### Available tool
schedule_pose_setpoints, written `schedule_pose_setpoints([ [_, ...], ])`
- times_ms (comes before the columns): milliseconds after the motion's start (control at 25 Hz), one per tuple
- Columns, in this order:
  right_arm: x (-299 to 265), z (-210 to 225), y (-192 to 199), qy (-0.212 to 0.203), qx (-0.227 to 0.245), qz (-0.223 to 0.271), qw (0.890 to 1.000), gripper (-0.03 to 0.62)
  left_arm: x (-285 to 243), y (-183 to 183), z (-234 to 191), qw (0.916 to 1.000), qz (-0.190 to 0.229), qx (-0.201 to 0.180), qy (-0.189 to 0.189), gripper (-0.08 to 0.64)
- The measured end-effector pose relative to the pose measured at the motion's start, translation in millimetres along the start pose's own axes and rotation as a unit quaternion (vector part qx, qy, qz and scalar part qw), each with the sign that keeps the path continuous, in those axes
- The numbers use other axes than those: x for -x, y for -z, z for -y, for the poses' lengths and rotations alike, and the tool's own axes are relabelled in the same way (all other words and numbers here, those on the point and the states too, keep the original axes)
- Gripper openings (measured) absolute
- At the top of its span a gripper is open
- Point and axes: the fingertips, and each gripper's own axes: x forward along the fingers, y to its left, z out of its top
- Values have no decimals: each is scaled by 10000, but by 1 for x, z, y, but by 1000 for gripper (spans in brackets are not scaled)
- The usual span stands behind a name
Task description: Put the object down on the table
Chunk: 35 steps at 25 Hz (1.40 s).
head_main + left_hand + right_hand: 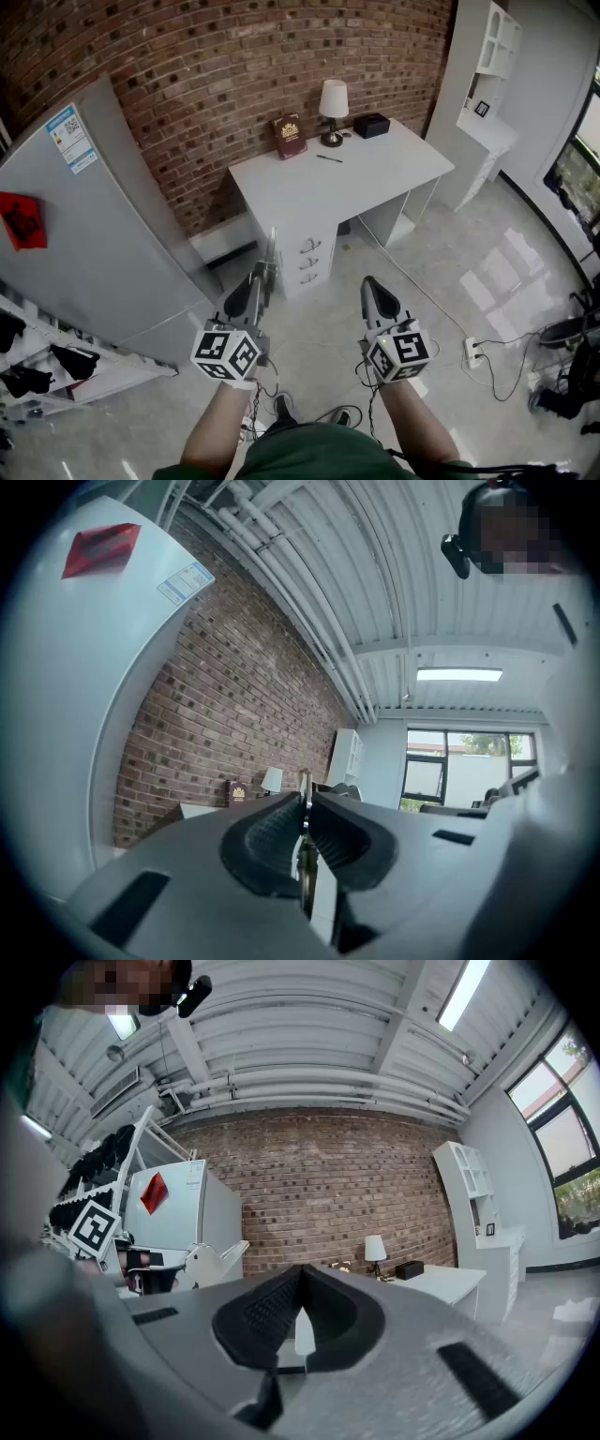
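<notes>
grippers [263,277] [369,284] 2 | metal strip [272,246] 1 | table [375,173] 1 | lamp [333,103] 1 | book [289,136] 1 | box [371,125] 1 | pen [328,157] 1

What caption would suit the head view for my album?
Left gripper clamps a thin object, right gripper shut, before a white desk.

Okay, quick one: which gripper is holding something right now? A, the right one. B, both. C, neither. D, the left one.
D: the left gripper has its fingers shut on a thin rod, while the right gripper is shut with nothing between them.
</notes>
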Motion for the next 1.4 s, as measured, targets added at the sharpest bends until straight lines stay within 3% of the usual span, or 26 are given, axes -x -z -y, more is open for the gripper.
schedule_pose_setpoints([
  [320,-23,-25,2,131,-18,-57,9999,2,0,-4,-44,9999,-52,155,34,25],
  [680,-40,-33,1,706,11,-62,9975,2,-19,0,-87,9985,-83,410,364,25],
  [920,-48,-33,-5,841,120,-43,9964,2,-29,2,-105,9981,-94,488,365,25],
  [1120,-69,-18,4,789,-5,-36,9969,2,-46,8,-113,9987,-146,412,268,25],
  [1400,-126,22,14,288,-260,99,9992,2,-95,12,-107,9998,-136,133,-22,25],
])
